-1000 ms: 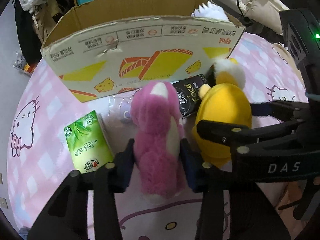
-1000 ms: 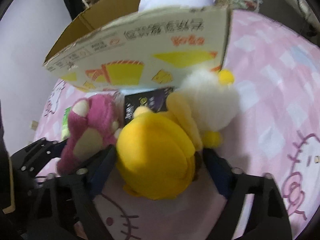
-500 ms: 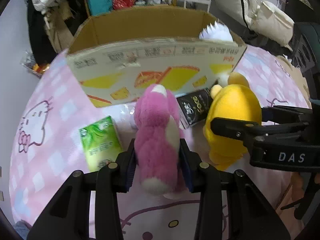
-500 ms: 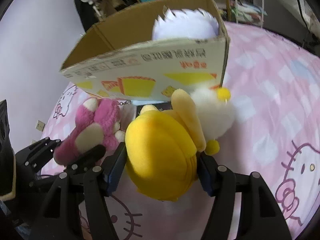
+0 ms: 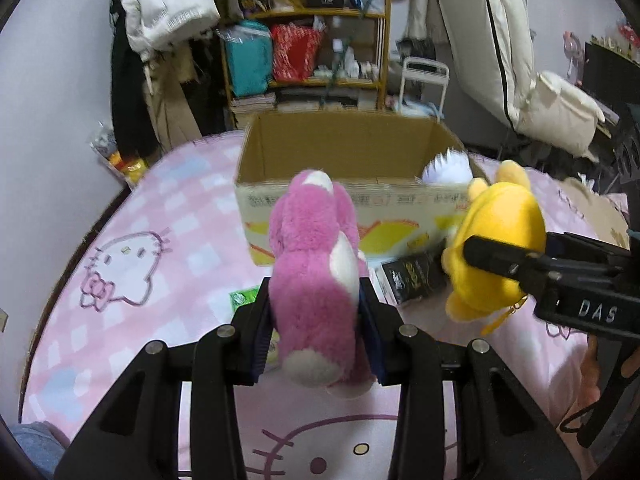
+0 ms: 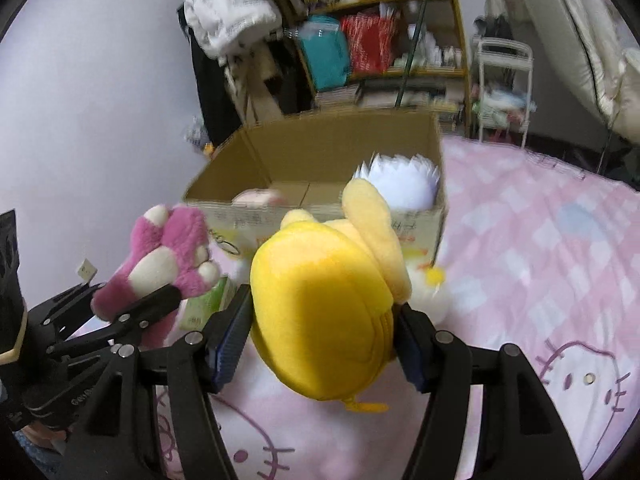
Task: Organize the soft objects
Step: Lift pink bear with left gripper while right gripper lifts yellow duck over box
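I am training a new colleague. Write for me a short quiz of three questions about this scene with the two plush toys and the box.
1. True or false: the left gripper is shut on the pink plush toy.
2. The right gripper holds:
A. the green packet
B. the yellow plush toy
C. the black packet
3. Fill in: the white spiky plush lies inside the ____.

Key
1. True; its pads press the toy from both sides.
2. B; the two packets lie on the pink bedcover.
3. cardboard box
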{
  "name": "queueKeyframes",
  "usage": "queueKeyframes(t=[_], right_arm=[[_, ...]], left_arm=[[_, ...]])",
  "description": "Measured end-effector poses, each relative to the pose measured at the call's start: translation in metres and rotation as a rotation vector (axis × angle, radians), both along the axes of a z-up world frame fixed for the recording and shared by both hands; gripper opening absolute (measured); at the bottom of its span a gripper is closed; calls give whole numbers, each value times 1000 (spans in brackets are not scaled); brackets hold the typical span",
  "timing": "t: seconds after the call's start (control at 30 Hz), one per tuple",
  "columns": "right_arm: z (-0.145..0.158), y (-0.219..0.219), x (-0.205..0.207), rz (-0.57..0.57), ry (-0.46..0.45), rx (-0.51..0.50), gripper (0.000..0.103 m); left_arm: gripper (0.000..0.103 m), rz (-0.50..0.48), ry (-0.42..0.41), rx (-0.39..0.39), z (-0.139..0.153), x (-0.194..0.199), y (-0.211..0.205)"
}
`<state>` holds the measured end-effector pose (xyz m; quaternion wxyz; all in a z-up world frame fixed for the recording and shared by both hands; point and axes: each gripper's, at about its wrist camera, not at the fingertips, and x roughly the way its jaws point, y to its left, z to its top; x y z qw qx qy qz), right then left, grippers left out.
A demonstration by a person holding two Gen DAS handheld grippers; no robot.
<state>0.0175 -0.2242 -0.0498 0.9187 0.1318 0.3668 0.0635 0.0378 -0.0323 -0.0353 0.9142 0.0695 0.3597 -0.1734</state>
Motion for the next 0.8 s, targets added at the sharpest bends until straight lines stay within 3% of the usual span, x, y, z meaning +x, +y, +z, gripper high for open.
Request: queueKeyframes(t=[0.3, 0.8], right_arm=[[39, 1, -17, -60, -203, -49, 69], [100, -2, 7, -72, -345, -148, 69]], left_arm=[[38, 36, -182, 8, 35, -12, 9], [38, 44, -378, -20, 104, 6, 14]])
